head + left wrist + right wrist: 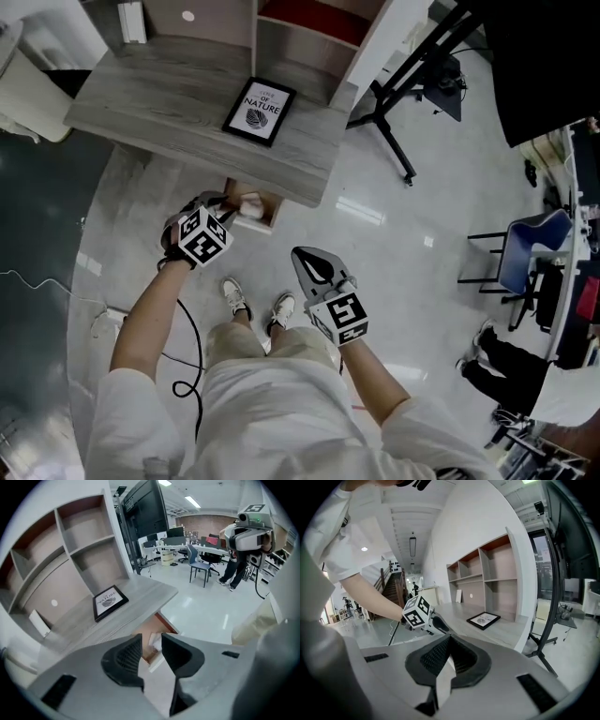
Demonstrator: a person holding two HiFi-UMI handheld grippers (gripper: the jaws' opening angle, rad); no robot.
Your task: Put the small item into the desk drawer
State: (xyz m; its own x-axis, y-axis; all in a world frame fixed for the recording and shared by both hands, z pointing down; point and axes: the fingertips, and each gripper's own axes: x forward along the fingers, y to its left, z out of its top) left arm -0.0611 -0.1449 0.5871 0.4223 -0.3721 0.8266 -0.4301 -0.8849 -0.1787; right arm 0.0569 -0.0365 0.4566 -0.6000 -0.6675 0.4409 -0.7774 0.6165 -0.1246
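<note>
Two grippers hang clear. The small white item (249, 208) lies in the open brown wooden drawer (271, 215) under the grey wood-grain desk (187, 112), just ahead of the left gripper (151, 638), its jaws parted and empty; the right gripper (449, 641), clenched on nothing, sits farther back.

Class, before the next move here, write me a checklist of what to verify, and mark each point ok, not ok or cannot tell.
1. The left tongs are empty: ok, jaws apart, nothing between them.
2. The right tongs are empty: ok, shut on nothing.
3. The small white item is in the drawer: ok, it lies inside.
4. The drawer is closed: not ok, it stands open under the desk.
5. The item sits low enough for the drawer to shut: cannot tell.
</note>
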